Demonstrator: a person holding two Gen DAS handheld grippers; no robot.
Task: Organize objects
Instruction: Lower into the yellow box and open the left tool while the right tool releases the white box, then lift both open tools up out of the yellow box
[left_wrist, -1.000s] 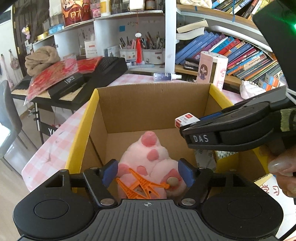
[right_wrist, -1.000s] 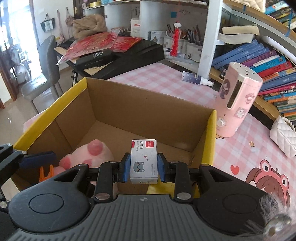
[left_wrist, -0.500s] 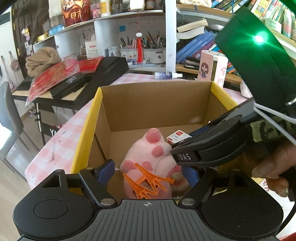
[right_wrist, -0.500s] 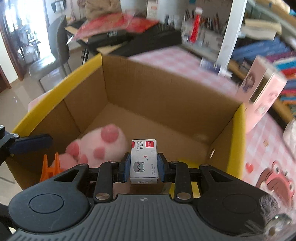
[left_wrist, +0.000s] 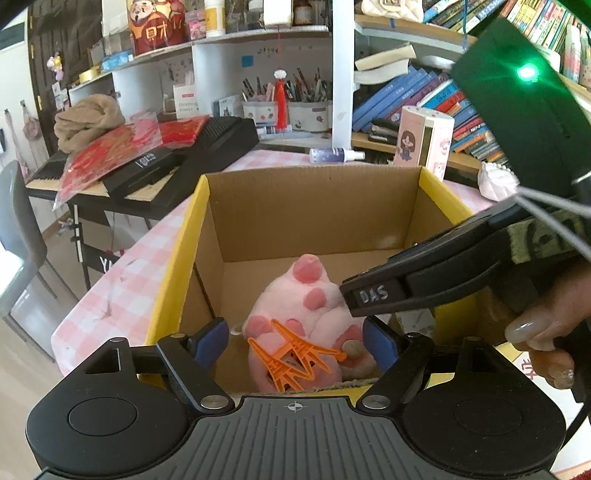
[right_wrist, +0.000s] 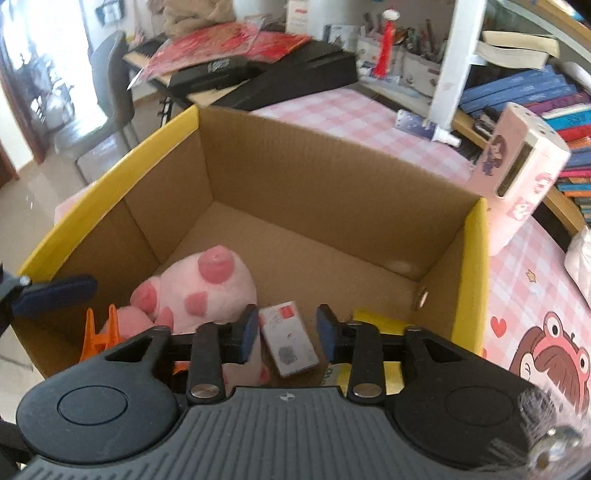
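The left gripper (left_wrist: 295, 339) hung over the near edge of the box (left_wrist: 177, 266) with its jaws spread and nothing between the pads; below it the orange tower (left_wrist: 291, 356) lay on the pink plush (left_wrist: 306, 295), both already inside the box. To the right, the right gripper (right_wrist: 286, 332) was opening its jaws, and the small carton (right_wrist: 290, 341) sat tilted between them, clear of both pads, dropping beside the plush. So three items looked stowed. Further right, a pink dispenser (right_wrist: 517, 173) and a spray bottle (right_wrist: 421, 127) stood outside on the checked table (right_wrist: 369, 118); whether those belonged in the box could not be told.
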